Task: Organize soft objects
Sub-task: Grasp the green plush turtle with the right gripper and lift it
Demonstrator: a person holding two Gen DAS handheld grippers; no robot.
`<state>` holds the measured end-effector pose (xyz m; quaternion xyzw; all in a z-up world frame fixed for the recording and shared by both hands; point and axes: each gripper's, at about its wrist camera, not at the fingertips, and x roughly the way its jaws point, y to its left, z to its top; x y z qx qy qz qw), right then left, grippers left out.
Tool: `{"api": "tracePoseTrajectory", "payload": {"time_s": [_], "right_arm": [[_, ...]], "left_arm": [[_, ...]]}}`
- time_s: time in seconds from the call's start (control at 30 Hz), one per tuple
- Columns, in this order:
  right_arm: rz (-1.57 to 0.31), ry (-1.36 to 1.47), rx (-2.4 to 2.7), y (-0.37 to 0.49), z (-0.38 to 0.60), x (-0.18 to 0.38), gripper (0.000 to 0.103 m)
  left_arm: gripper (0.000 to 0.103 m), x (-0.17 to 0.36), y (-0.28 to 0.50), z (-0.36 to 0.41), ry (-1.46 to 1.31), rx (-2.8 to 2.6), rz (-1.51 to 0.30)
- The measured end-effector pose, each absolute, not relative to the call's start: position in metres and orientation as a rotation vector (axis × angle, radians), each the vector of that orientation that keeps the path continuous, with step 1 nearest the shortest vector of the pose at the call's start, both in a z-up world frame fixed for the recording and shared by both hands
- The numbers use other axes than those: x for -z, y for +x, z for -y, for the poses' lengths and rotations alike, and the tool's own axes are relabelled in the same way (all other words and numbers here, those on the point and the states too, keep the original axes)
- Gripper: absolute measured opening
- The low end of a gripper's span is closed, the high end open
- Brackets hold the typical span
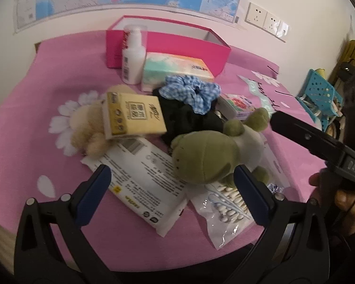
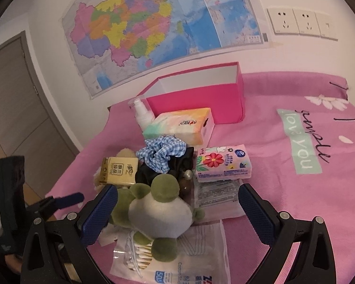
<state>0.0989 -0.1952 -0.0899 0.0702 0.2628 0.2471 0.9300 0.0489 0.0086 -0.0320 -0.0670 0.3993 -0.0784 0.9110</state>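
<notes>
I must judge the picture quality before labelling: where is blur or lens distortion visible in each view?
Left wrist view: the yellow tissue pack and beige plush look smeared, and the wall edge curves. Right wrist view: sharper; the green plush toy is clear, while the door bends near the rim.

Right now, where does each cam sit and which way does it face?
Left wrist: on the left gripper, open, low at the table's near edge, facing the green plush toy and pink box by the wall; the right gripper shows at right.
Right wrist: on the right gripper, open, above the plush toy, facing the wall map; the left gripper shows at left.
Shared: toy, blue scrunchie, box.
</notes>
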Motion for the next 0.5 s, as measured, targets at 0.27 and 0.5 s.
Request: {"api": "tracePoseTrajectory", "payload": {"time_s": [0.27,0.5], "right_arm": [[-0.599,0.131,-0.542,0.115,0.181,0.1,0.062],[-0.615,0.131,-0.568,0.121,0.176,0.104,0.045]], "left_arm": [[0.084,0.043,0.056,-0.01,-0.194,0.242,-0.857],[0.063,0.048,0.059,-0.001,-0.185,0.295,-0.881]]}}
